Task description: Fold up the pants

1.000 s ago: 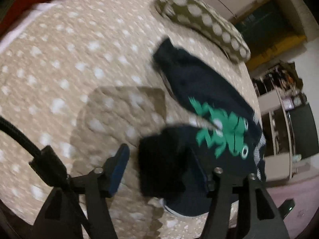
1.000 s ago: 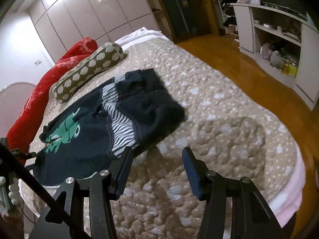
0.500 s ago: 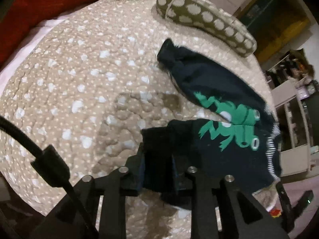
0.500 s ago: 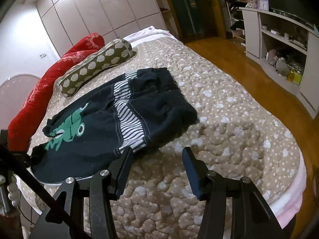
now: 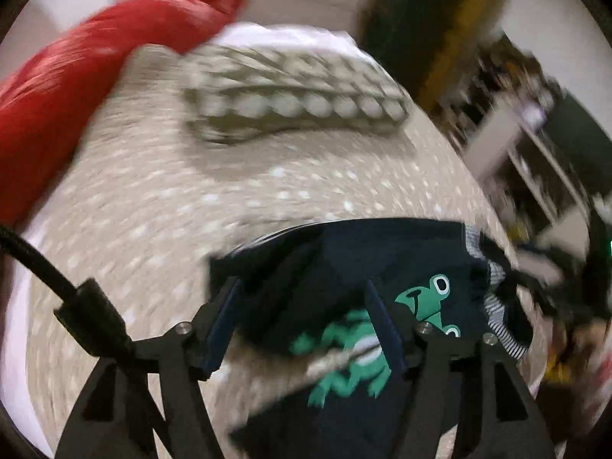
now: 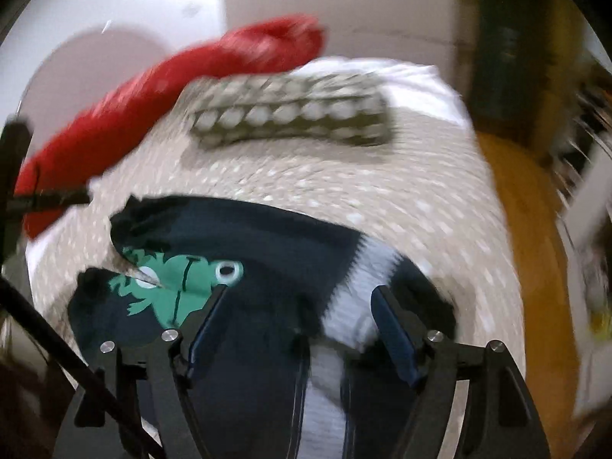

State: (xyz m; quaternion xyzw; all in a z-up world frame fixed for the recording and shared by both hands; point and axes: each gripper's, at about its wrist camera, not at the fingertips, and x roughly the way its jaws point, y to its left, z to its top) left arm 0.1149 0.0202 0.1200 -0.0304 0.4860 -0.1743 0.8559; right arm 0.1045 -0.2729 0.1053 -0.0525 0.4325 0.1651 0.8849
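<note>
Dark navy pants [image 5: 382, 252] with a green frog print [image 5: 424, 298] lie on the spotted beige bedspread [image 5: 191, 199]. My left gripper [image 5: 302, 294] hovers over them with its jaws opening. A dark fold of a pant leg sits between the fingers, and the pads are not pressing on it. In the right wrist view the pants [image 6: 267, 237] show the frog [image 6: 179, 279] at left and the striped waistband [image 6: 367, 275] at right. My right gripper [image 6: 299, 294] is above the waist area, its jaws opening wide and gripping nothing. Both views are motion-blurred.
A spotted olive bolster [image 5: 298, 91] lies across the far side of the bed, with a red quilt [image 5: 88, 65] behind it at left. Shelving [image 5: 535, 145] and a wooden floor [image 6: 535, 229] lie to the right of the bed.
The left gripper shut on the pant-leg end, carried it toward the frog print and has opened again. The right gripper swung from bare bedspread to over the waistband, and its jaws widened.
</note>
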